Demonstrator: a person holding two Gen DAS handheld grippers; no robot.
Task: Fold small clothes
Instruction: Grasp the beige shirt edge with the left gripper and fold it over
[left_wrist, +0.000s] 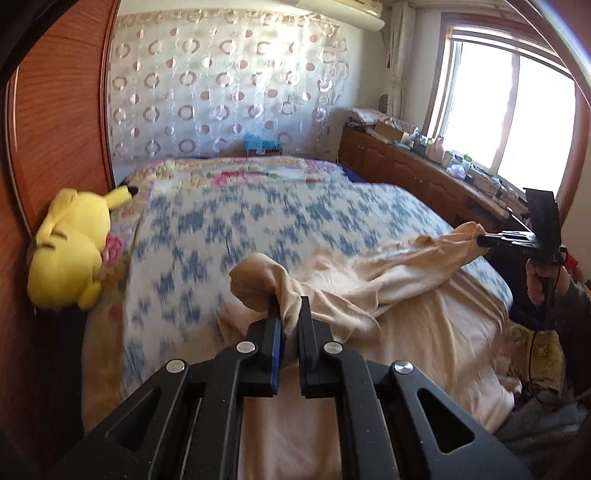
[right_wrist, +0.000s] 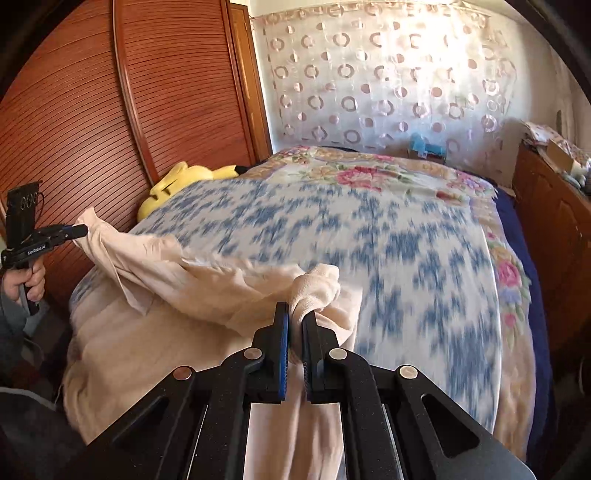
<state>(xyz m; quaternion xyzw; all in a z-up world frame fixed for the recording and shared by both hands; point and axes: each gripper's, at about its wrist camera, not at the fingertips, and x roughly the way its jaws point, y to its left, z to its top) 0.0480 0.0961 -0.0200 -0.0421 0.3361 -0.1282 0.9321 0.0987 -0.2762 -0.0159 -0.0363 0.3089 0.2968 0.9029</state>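
Note:
A cream-coloured garment hangs stretched between my two grippers above the near end of the bed; it also shows in the right wrist view. My left gripper is shut on one bunched corner of it, and it also shows at the left of the right wrist view. My right gripper is shut on the other bunched corner, and it also shows at the right of the left wrist view. The garment's lower part drapes over the bed's near edge.
The bed carries a blue-and-white patterned sheet over a floral blanket. A yellow plush toy lies by the wooden wardrobe. A wooden cabinet with clutter runs under the window. A patterned curtain hangs behind.

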